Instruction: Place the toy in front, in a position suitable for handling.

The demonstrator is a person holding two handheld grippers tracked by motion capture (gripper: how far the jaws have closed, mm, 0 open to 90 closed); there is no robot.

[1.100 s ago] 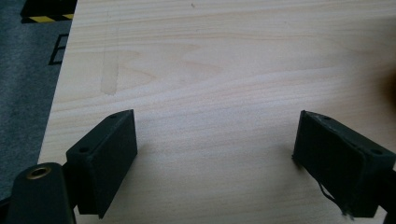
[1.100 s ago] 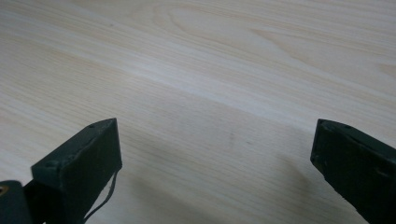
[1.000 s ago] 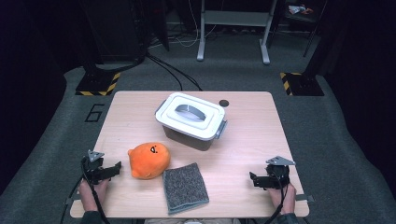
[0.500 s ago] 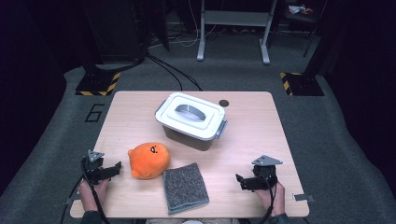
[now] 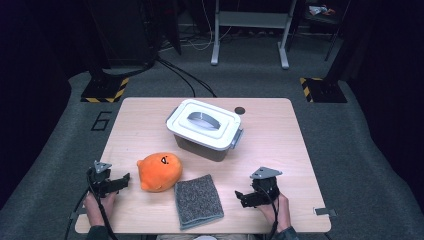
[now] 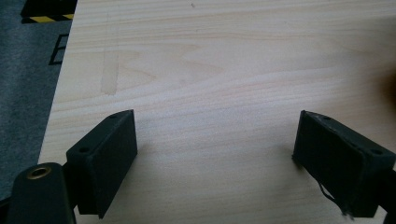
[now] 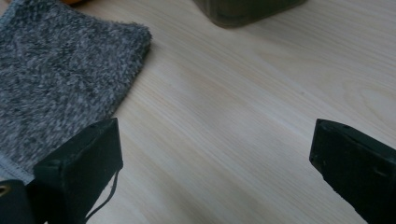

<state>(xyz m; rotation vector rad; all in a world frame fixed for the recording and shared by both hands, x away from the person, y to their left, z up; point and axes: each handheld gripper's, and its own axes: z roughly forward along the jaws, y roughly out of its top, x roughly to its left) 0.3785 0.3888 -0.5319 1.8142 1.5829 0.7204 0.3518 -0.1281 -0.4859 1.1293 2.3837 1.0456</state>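
Plainly, the right claw (image 5: pixel 243 198) stood wide and empty, just right of the grey cloth (image 5: pixel 198 200) lying flat on the bench (image 5: pixel 280 150). Left claw (image 5: pixel 123 181), also wide, sat farther away beyond the orange toy (image 5: pixel 159 171).

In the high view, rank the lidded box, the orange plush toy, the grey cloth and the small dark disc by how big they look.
1. Lidded box, clearly largest.
2 and 3. Grey cloth and orange plush toy look about alike; the cloth lies nearer the camera, so I will not rank them.
4. Small dark disc, smallest.
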